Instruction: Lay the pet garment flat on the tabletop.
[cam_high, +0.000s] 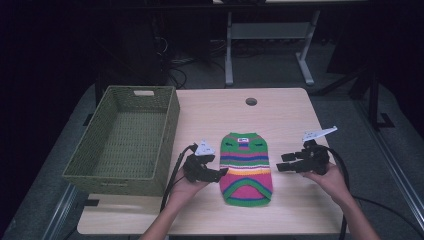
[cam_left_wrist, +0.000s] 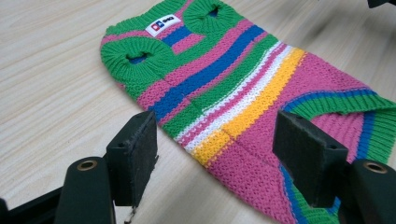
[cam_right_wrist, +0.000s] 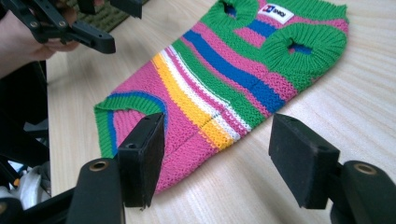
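A small knitted striped sweater (cam_high: 246, 169), pink, green, blue, white and yellow, lies flat on the wooden table (cam_high: 280, 115), neck end away from me. My left gripper (cam_high: 223, 172) hovers at its left edge, open, with the yellow stripe (cam_left_wrist: 243, 119) between its jaws and nothing gripped. My right gripper (cam_high: 280, 162) is just off the sweater's right edge, open too, jaws wide over the sweater (cam_right_wrist: 219, 79) side. The left gripper view shows the sweater (cam_left_wrist: 233, 88) with its two green leg holes and a white label (cam_left_wrist: 162, 24).
A green woven basket (cam_high: 127, 140) stands on the table's left part, beside the left gripper. A round cable hole (cam_high: 251, 101) sits near the table's far edge. Another desk's white legs (cam_high: 229, 47) stand on the floor beyond.
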